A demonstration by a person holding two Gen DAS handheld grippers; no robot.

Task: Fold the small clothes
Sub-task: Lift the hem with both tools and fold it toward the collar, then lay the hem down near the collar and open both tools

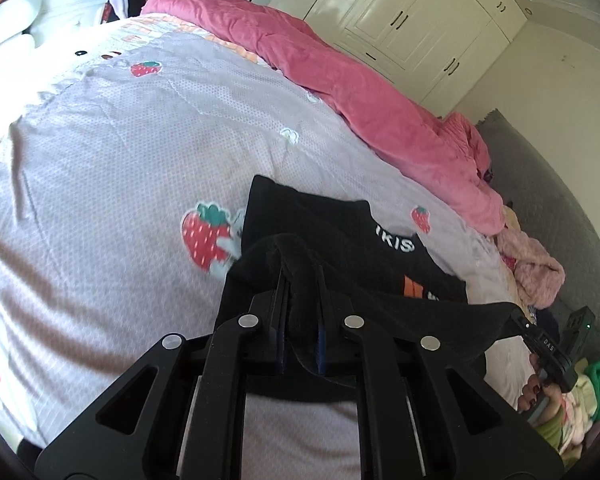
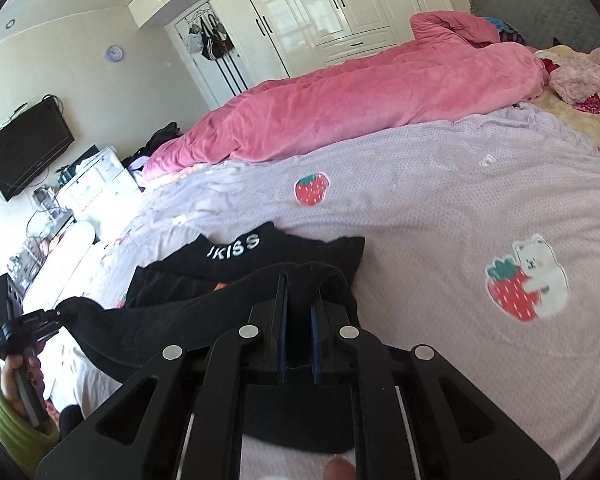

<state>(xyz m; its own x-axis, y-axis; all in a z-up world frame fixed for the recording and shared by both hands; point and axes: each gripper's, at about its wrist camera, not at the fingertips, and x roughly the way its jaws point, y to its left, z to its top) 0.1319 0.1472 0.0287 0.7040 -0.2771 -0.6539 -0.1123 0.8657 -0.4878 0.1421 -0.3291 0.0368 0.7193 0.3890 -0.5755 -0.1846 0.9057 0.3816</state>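
Bed with a strawberry sheet (image 1: 100, 152); both the left gripper (image 1: 300, 280) and right gripper (image 2: 299, 292) were clamped onto the black garment (image 1: 340, 236), near edge lifted. Looked like the fold was barely started.

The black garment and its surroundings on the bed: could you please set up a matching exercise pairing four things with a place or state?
Things:
1. black garment
2. pink quilt
3. television
4. bed sheet

Descriptions:
A. mounted on the wall
B. printed with strawberries
C. bunched along the far side of the bed
D. held along one edge by the left gripper and right gripper

Pairs: 1-D, 2-C, 3-A, 4-B
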